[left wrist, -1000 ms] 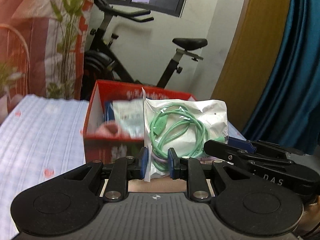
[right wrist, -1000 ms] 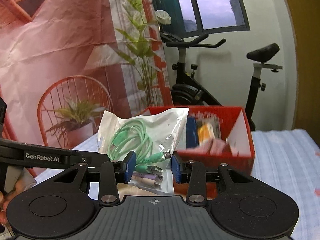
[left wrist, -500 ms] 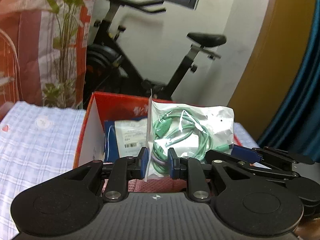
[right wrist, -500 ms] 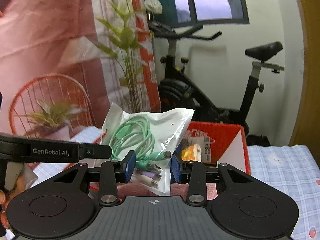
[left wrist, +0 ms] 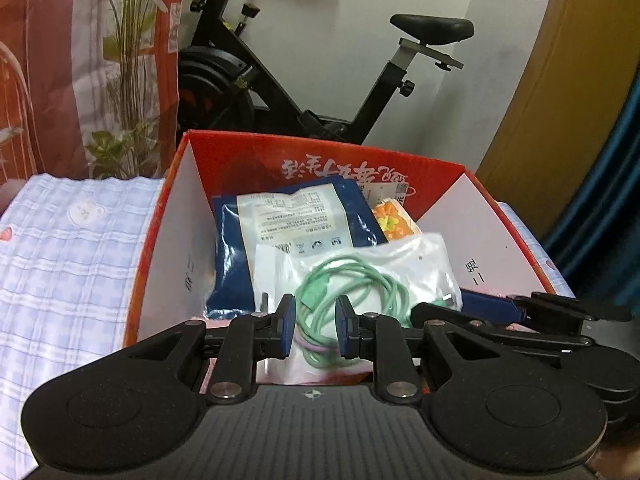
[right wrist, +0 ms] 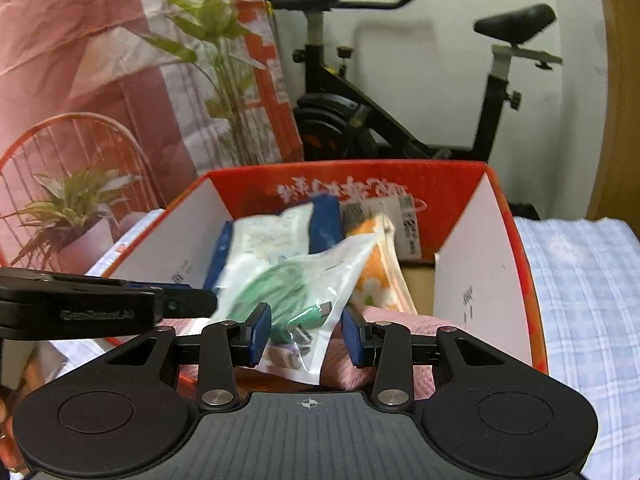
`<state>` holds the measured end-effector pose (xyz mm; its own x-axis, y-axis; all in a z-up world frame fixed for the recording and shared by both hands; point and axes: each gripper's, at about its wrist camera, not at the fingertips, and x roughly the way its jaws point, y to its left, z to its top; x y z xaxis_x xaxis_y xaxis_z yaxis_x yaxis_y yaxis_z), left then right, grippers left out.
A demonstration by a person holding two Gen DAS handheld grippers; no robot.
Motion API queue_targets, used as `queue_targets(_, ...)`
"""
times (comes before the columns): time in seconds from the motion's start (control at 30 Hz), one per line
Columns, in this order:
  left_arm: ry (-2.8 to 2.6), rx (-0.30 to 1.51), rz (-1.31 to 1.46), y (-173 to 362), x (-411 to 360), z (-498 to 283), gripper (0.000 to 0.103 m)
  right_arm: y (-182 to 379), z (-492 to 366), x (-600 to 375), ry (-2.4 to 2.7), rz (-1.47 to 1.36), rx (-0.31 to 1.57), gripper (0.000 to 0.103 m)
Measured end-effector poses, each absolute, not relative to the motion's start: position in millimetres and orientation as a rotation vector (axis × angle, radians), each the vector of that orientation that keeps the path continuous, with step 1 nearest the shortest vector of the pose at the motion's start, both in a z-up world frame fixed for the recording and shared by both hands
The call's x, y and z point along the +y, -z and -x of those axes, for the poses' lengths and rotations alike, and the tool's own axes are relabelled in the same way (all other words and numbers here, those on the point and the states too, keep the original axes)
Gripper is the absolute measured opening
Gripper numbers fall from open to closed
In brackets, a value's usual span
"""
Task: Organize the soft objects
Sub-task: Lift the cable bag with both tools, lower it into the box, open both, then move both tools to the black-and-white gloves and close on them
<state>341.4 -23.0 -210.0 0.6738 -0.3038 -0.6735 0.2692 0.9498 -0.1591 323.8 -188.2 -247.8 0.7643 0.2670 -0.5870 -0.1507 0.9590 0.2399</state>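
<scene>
A clear plastic bag of coiled green cable [left wrist: 360, 264] hangs over the open red cardboard box [left wrist: 320, 148], tipped forward above what lies inside. My left gripper [left wrist: 316, 328] is shut on the bag's near edge, with cable loops between its blue pads. My right gripper [right wrist: 306, 330] is shut on the bag's [right wrist: 304, 276] other corner, where purple and green plugs fill the gap. Its fingers [left wrist: 480, 326] come in from the right in the left wrist view. The left gripper's finger [right wrist: 180, 306] comes in from the left in the right wrist view.
Inside the box [right wrist: 400, 176] lie a blue packet with a white label [left wrist: 288, 216], an orange flowered cloth [left wrist: 394, 224] and a pink cloth [right wrist: 400, 328]. The box stands on a blue checked sheet [left wrist: 60, 260]. An exercise bike [left wrist: 280, 80] and plants [right wrist: 68, 208] stand behind.
Both grippers have come forward and dipped over the box, which now fills the view. The cable bag has tipped from upright to leaning forward over the contents.
</scene>
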Motion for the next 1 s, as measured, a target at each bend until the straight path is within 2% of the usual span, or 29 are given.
queue_targets(0.13,0.306,0.739,0.038,203,-20,-336,0.023,249,-320,-187,-0.193,-0.168,0.678,0.036)
queue_targets(0.43,0.318,0.645,-0.003,178,-4,-294,0.025,226,-279,-194,-0.152,-0.079,0.58,0.042)
queue_targets(0.6,0.348,0.631,-0.011,175,10,-258,0.037,216,-241,-201,-0.175,-0.041,0.518,0.045)
queue_targets(0.8,0.362,0.652,-0.031,195,23,-221,0.037,219,-199,-208,-0.199,-0.06,0.479,0.046)
queue_targets(1.0,0.315,0.747,0.025,247,33,-204,0.039,251,-172,-200,-0.233,-0.072,0.512,0.05)
